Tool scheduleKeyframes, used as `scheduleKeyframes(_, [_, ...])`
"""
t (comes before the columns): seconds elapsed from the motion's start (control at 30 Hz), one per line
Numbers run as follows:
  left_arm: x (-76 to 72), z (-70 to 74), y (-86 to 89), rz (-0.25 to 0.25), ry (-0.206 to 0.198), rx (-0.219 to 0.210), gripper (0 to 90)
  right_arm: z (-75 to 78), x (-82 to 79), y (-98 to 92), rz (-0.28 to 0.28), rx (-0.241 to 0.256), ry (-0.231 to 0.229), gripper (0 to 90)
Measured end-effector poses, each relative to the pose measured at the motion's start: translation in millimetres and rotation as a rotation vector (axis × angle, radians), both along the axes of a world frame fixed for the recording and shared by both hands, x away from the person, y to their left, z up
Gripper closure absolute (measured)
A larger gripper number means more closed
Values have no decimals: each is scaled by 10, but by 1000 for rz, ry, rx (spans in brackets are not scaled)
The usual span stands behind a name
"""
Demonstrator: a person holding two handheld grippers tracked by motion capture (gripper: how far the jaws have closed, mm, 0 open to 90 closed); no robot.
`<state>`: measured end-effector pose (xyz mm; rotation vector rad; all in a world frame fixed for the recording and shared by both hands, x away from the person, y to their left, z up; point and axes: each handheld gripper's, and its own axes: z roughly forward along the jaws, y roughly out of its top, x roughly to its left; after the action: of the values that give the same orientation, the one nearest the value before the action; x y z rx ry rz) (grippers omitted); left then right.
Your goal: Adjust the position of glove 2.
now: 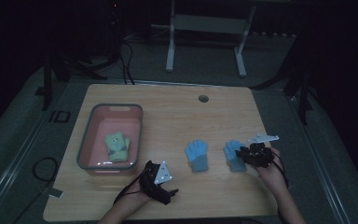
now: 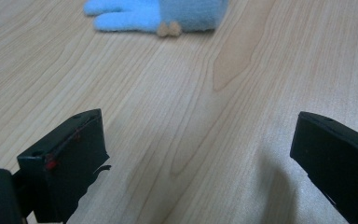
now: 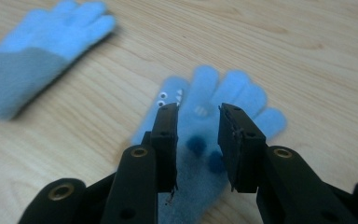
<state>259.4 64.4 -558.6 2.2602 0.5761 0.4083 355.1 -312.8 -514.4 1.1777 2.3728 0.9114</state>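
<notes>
Two blue gloves (image 1: 196, 155) (image 1: 233, 154) on table, one green glove (image 1: 116, 145) in bin (image 1: 86, 140)

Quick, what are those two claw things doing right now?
Left hand-held gripper: open, holding nothing, above bare table.
Right hand-held gripper: partly open over the blue glove, not yet gripping it.

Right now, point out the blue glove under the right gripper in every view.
High view: the blue glove lies right of centre on the table, with the right gripper over it.
Right gripper view: centre, beneath the jaws.
Left gripper view: I cannot tell whether the blue cloth at the top edge is this glove or its twin.
Shared landmark: the second blue glove beside it.
</notes>
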Motion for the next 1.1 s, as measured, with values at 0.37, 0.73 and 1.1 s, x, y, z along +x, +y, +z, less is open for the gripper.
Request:
scheduleKeyframes(0.37, [-32, 5, 25, 9, -1, -4, 37, -125, 21, -59, 51, 37, 25, 652])
scheduleKeyframes(0.73, [-33, 5, 28, 4, -4, -4, 37, -316, -18, 23, -5, 16, -2, 701])
scheduleKeyframes(1.1, [-31, 8, 26, 4, -6, -2, 37, -295, -64, 151, -100, -20, -22, 859])
